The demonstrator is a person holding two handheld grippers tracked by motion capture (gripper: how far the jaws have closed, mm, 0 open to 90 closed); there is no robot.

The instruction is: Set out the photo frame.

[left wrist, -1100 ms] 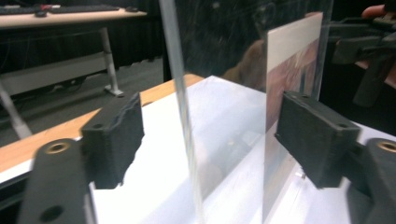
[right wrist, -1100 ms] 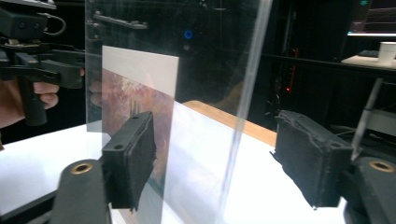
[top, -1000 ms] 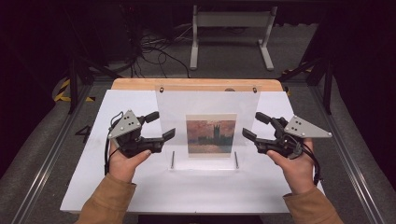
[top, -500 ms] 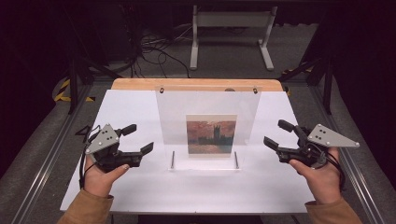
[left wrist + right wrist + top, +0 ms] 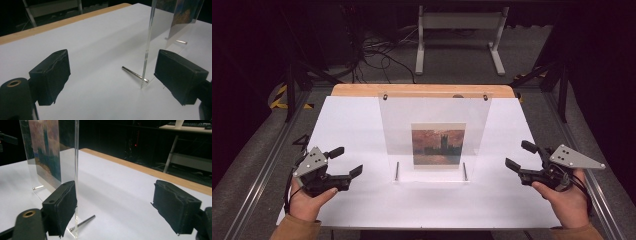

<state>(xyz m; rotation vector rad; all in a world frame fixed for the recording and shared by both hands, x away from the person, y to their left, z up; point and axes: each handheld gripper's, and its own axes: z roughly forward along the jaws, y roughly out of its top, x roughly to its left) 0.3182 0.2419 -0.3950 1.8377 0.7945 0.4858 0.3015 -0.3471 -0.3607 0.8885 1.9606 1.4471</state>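
A clear acrylic picture frame [image 5: 434, 135] stands upright at the middle of the white surface [image 5: 362, 125], resting on what look like two metal pins [image 5: 397, 170] at its foot. The left tongs [image 5: 346, 162] sit well to its left and the right tongs [image 5: 519, 156] well to its right. Both have just been opening and stand wide with nothing between them.

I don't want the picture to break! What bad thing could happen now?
The clear frame stands upright on two thin pins, so a bump could tip it over. Both grippers, left and right, are open and off to its sides; their jaws have just been opening, with nothing between them. In the right gripper view, the frame's edge looks very near one pad, so a small swing might knock it.
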